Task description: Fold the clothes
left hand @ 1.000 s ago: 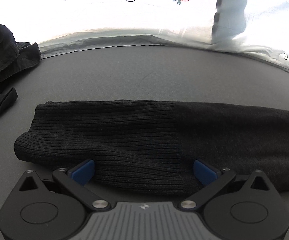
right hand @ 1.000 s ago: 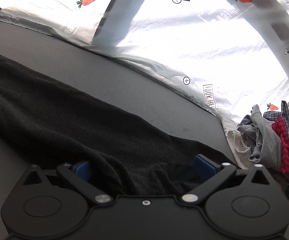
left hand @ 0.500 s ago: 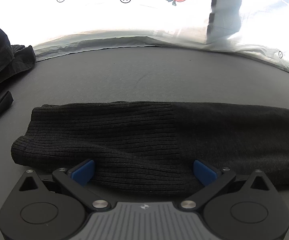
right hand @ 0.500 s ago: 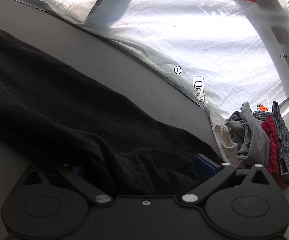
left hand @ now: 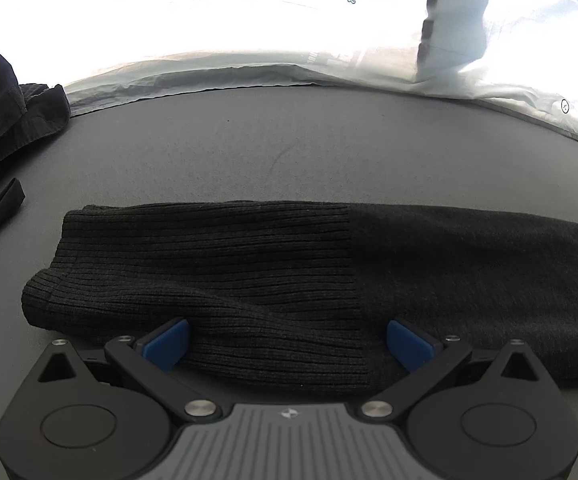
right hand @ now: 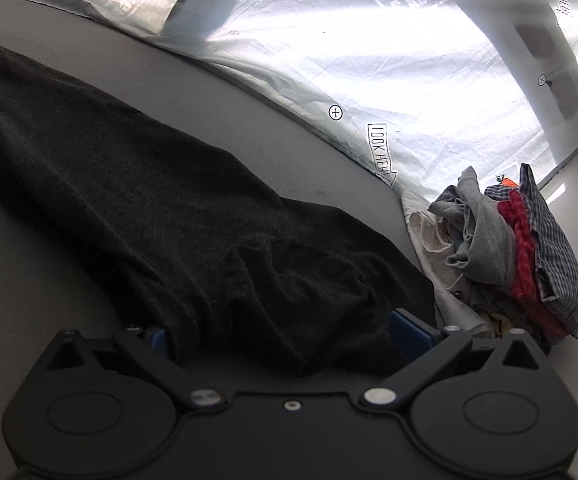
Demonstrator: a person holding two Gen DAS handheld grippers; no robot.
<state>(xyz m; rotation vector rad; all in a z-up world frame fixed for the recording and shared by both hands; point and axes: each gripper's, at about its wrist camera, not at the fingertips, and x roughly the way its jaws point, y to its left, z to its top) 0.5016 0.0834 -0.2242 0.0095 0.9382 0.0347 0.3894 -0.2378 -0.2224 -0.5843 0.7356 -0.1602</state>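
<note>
A dark knit garment (left hand: 289, 264) lies folded in a long strip on the grey table, its ribbed hem (left hand: 209, 272) at the left end. My left gripper (left hand: 287, 342) is open, its blue pads (left hand: 165, 342) wide apart on either side of the hem's near edge. In the right wrist view the same garment (right hand: 137, 184) runs from the far left to a bunched end (right hand: 297, 300). My right gripper (right hand: 281, 332) is open around that bunched end. Cloth hides most of its left pad.
Other dark clothes (left hand: 5, 108) lie at the left of the table. A mixed pile of grey, red and checked clothes (right hand: 509, 248) sits at the right. A white printed sheet (right hand: 369, 60) borders the far edge of the grey table (left hand: 289, 148).
The right gripper has pushed further onto the garment's end, which now bunches higher between its fingers and covers the left pad. The left gripper has hardly moved.
</note>
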